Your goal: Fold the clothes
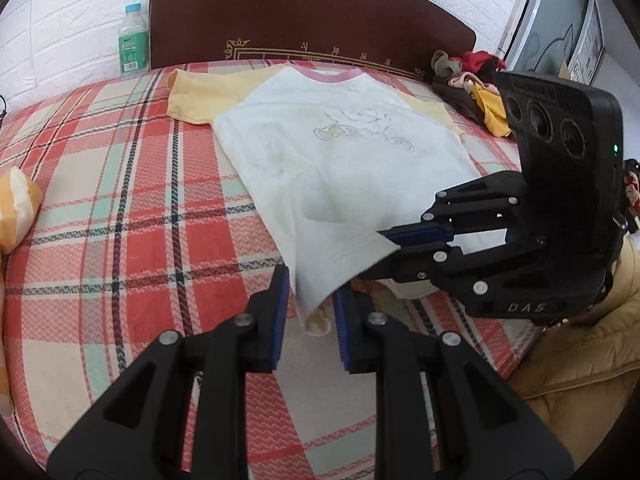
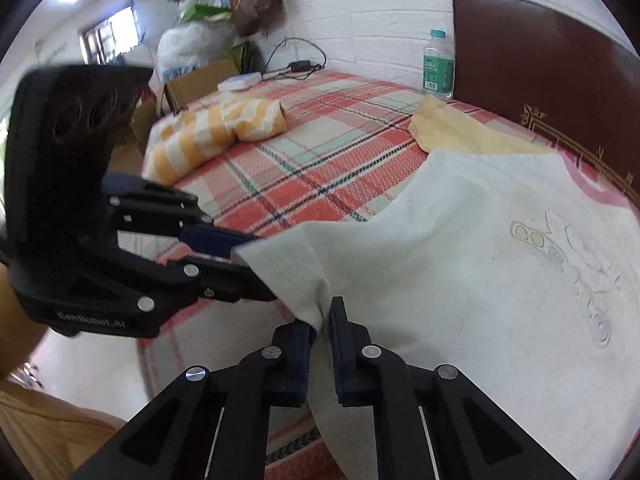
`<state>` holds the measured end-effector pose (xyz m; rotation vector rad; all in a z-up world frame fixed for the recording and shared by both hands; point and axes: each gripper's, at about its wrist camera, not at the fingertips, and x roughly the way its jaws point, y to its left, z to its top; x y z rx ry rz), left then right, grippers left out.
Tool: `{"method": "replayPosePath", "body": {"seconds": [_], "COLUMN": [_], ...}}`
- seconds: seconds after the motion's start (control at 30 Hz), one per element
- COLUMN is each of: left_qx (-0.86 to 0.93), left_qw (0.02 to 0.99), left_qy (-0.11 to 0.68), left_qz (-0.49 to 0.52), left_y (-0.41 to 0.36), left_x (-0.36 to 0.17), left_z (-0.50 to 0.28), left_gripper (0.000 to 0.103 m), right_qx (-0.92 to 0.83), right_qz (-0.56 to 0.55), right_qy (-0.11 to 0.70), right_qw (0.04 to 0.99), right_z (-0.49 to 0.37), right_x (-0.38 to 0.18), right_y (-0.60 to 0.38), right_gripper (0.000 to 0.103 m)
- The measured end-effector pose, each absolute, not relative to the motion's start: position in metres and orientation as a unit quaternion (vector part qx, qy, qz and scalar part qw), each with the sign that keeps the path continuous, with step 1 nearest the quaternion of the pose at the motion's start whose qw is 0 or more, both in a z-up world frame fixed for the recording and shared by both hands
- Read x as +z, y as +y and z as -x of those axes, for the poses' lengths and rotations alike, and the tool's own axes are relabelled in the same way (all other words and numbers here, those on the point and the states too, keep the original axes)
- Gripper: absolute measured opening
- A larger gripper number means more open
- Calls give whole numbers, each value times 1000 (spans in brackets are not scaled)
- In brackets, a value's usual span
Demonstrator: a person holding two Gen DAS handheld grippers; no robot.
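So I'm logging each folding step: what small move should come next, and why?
Probably lift the hem and carry it toward the pink collar: both the left gripper and right gripper are shut on the bottom hem of the white yellow-sleeved T-shirt, lying flat on the plaid bedspread.

A home bedroom — plaid-covered bed (image 1: 120, 200), dark wooden headboard (image 1: 312, 12), white brick-pattern wall (image 2: 360, 20).

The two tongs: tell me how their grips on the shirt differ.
The left tongs take the white shirt at its bottom corner; the right tongs pinch the hem further along. The left pads stand slightly apart on a thick bunch; the right press nearly together. Both are shut on the same hem.
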<state>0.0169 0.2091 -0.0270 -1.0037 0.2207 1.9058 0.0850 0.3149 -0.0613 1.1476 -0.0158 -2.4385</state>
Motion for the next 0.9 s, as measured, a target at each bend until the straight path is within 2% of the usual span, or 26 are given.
{"method": "replayPosePath", "body": {"seconds": [0.27, 0.5, 0.6, 0.67, 0.7, 0.83, 0.9], "left_qx": [767, 762, 770, 779, 784, 794, 794], "left_qw": [505, 494, 475, 467, 465, 469, 479], "left_qy": [68, 101, 113, 97, 83, 60, 61], "left_qz": [390, 407, 410, 408, 404, 381, 369], "left_y": [195, 186, 179, 170, 164, 155, 158], "left_x": [-7, -21, -25, -22, -18, -2, 5], "left_z": [-19, -26, -27, -23, -20, -16, -20], "left_gripper": [23, 23, 23, 23, 23, 24, 29], "right_qx": [-868, -845, -829, -823, -825, -847, -861], "right_qz": [-397, -434, -467, -473, -468, -442, -433], "right_qy": [-81, -44, -32, -25, -27, -74, -102], "right_qw": [288, 310, 306, 315, 315, 286, 247], "right_z": [-94, -104, -104, -111, -117, -141, -153], "right_x": [-31, -48, -64, -65, -62, -44, -37], "right_y": [326, 302, 294, 292, 296, 341, 375], "right_gripper": [8, 8, 22, 36, 39, 40, 42]}}
